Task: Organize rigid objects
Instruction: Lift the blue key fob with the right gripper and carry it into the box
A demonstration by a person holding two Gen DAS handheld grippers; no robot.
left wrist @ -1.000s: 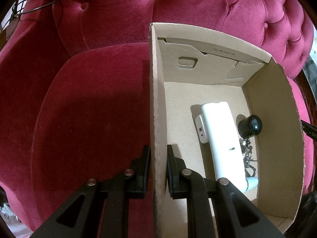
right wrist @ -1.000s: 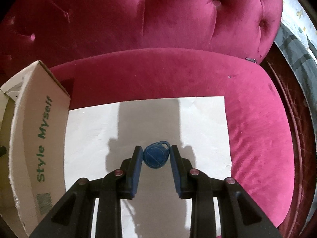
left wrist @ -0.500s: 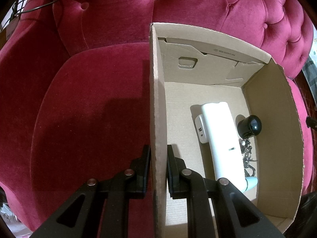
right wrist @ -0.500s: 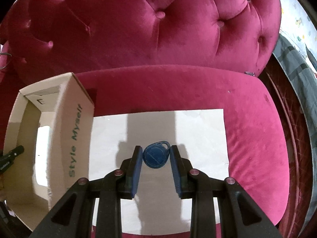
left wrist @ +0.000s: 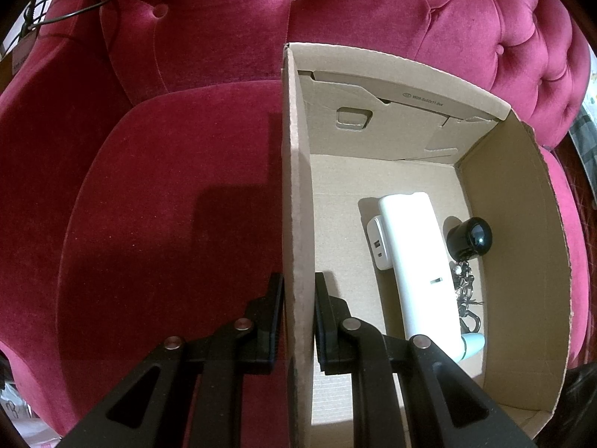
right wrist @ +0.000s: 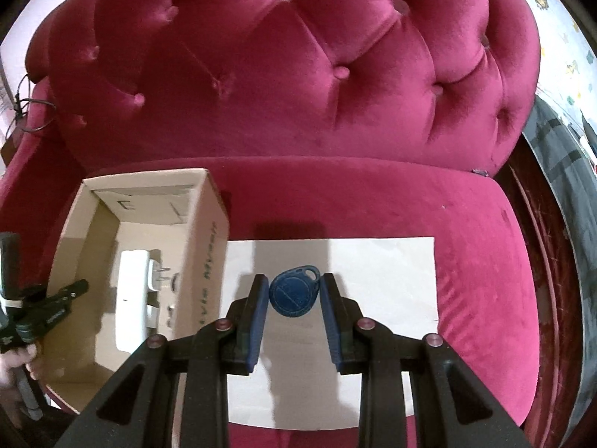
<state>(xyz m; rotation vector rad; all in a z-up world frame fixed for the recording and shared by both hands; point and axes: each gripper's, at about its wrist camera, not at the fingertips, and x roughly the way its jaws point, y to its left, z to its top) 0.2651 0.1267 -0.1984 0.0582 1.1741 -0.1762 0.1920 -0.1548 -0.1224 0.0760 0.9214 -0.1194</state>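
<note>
Crimson tufted velvet sofa [right wrist: 298,86]: serves as the work surface; one white paper sheet [right wrist: 388,268] is laid flat on the seat cushion, evidently as a staging area, now bare of other items.

Cardboard box [left wrist: 522,261]: open-topped, set on the cushion just left of the sheet. Its near side wall is clamped between the clenched jaws of the left gripper [left wrist: 296,321], one finger inside and one outside, presumably so that the light box is steadied while it is filled.

Contents already lodged on the box floor: white elongated device [left wrist: 418,254], lying flat; white plug adapter [left wrist: 377,239], partly under it; black round-headed item [left wrist: 472,237] with a small chain [left wrist: 464,291]; pale blue tip [left wrist: 474,343] of something unidentified.

Blue key fob [right wrist: 294,293]: pinched by its edges between the blue pads of the right gripper [right wrist: 294,298], jaws closed upon it, held above the sheet. It is judged to be bound for the box, the last loose piece seen.
</note>
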